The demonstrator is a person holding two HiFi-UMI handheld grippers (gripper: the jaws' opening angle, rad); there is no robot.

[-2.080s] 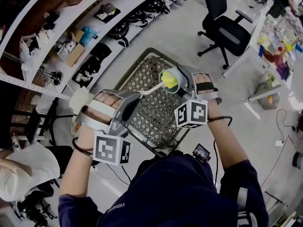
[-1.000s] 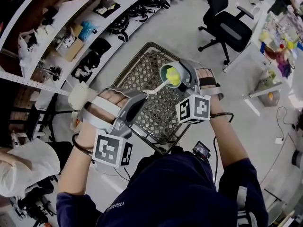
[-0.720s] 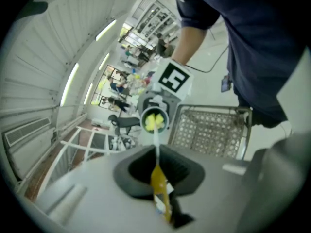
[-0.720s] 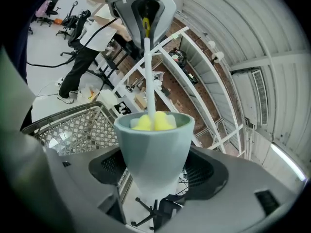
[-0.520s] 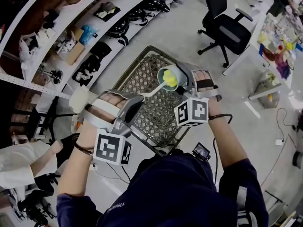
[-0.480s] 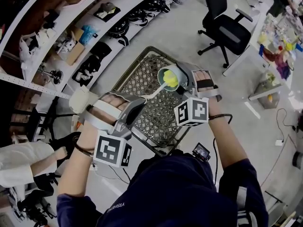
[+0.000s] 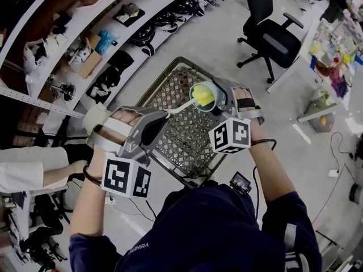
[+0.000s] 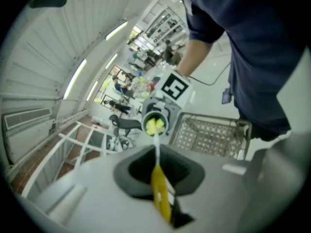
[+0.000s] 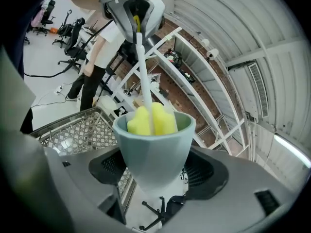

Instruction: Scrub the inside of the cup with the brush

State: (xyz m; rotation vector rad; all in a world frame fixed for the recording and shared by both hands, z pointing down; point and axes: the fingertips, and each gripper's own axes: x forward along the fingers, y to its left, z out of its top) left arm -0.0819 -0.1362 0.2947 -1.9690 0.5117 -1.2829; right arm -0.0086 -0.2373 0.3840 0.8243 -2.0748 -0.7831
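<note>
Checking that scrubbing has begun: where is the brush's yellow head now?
Head view, right of centre: the yellow head sits inside the cup, which the right gripper holds above the wire basket; the left gripper grips the handle.

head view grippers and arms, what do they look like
The left gripper and right gripper are bulky, rounded, light grey shells. Each carries a white cube with black square markers: the left cube and the right cube. Pale straps cross the left hand and darker ones cross the right. The person wears dark navy short sleeves and a thin dark band on the left wrist.
</note>
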